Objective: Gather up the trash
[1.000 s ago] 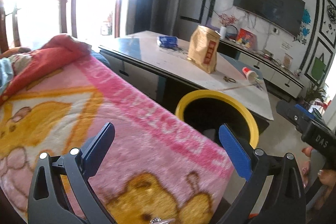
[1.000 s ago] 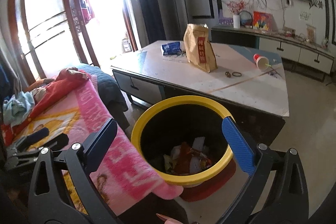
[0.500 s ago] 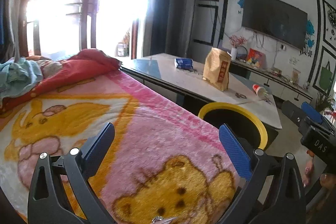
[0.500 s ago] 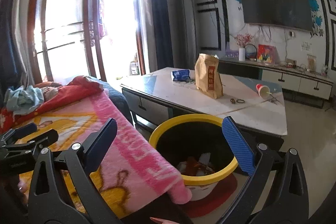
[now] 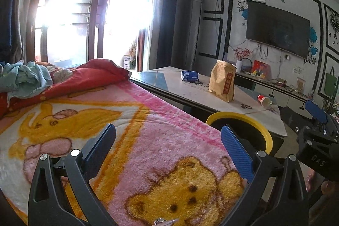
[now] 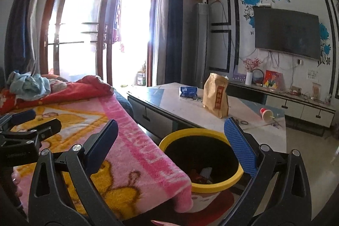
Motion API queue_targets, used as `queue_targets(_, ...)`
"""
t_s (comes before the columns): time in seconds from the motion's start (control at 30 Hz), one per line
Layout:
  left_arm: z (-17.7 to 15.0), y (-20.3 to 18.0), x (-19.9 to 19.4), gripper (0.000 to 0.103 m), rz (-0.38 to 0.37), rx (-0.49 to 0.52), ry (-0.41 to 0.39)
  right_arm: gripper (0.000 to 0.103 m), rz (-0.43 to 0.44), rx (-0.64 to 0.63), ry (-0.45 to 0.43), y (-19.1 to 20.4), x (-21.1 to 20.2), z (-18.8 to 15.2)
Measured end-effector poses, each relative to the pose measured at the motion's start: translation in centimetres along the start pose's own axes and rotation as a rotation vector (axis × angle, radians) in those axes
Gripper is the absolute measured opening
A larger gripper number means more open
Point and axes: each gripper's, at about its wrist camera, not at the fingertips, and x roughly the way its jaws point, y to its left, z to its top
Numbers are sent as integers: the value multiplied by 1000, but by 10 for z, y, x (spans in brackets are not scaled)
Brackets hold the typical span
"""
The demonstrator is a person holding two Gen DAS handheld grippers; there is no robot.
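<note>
A yellow-rimmed trash bin [image 6: 203,183] with scraps inside stands on the floor between the pink blanket and the low table; its rim [image 5: 243,118] also shows in the left wrist view. On the table lie a brown paper bag [image 6: 216,96], a blue packet [image 6: 188,91] and a tipped red paper cup [image 6: 266,114]. My right gripper [image 6: 171,141] hovers open and empty just above the bin. My left gripper [image 5: 168,144] hangs open and empty over the blanket. The same bag [image 5: 222,83], packet [image 5: 190,76] and cup [image 5: 263,100] appear in the left wrist view.
A pink cartoon blanket [image 5: 127,141] covers the sofa at left, with red bedding [image 5: 84,77] and a light blue cloth [image 5: 25,77] behind. A TV [image 6: 286,33] hangs above a low cabinet [image 6: 296,107]. Small rings [image 5: 245,106] lie on the table [image 6: 237,120]. Bare floor [image 6: 307,151] lies at right.
Both grippers have lifted and tilted upward, so more of the room and window shows. The bin has slid lower and farther in both views. Both stay open.
</note>
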Motion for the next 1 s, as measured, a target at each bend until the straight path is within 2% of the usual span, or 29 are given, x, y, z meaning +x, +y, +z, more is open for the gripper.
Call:
queue_targets(0.3,0,-2,-1,97,-2,3,-2,92,-12,25,27,-3,4,-1)
queue_targets(1.0,0,-3,-1,97,-4,3,-2,92,-11,26,31,-3,5,-2)
